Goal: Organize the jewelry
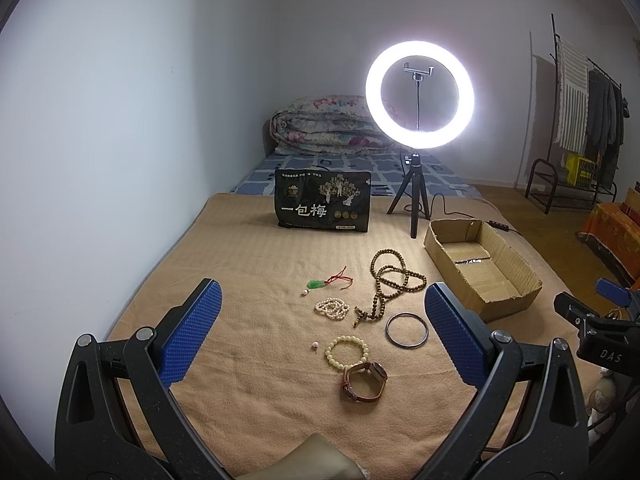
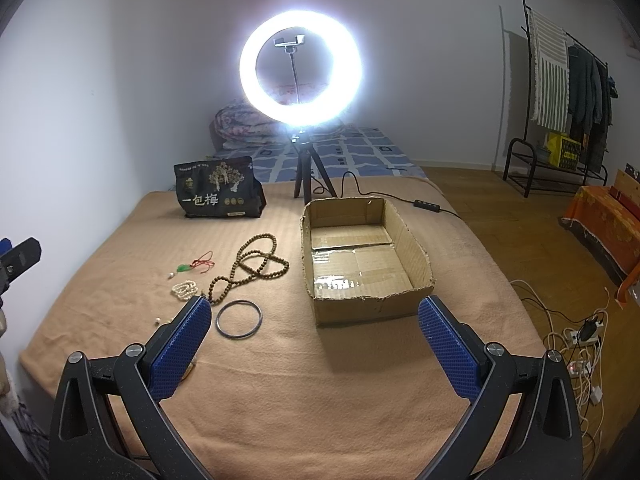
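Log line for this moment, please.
left gripper: open, empty | right gripper: open, empty | brown cardboard box: empty | thin metal bangle: on blanket

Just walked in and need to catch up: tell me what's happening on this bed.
A person holds a claw in each hand over a tan blanket; both the left claw and right claw are open and hold nothing. The jewelry lies loose on the blanket: a wooden bead necklace, a metal bangle, a cream bead bracelet, a watch and a green pendant. The cardboard box beside them is empty. Sorting hasn't begun.
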The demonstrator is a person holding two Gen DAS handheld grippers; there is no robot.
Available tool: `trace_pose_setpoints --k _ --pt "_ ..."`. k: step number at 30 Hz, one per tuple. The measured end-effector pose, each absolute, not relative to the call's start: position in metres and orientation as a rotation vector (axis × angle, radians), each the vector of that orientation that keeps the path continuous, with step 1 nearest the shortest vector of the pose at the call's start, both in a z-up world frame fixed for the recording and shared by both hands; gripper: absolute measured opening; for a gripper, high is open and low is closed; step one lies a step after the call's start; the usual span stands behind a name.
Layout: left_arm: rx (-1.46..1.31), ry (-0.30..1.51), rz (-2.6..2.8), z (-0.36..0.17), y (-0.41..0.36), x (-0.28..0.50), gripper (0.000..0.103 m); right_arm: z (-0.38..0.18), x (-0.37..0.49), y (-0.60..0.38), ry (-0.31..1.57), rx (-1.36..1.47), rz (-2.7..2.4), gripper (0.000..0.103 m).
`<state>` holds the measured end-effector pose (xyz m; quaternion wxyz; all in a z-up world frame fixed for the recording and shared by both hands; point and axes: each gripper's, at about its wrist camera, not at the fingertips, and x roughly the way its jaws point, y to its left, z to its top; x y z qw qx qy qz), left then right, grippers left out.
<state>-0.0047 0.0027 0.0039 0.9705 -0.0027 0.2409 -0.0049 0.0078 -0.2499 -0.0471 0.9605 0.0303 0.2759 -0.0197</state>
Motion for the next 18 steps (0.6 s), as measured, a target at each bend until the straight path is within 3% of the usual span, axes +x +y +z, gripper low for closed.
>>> trace_pose_setpoints --k 18 --pt "-0.004 0.515 -0.001 -0.001 0.006 0.005 0.103 -0.057 0.016 -0.245 0.593 0.045 -0.031 0.103"
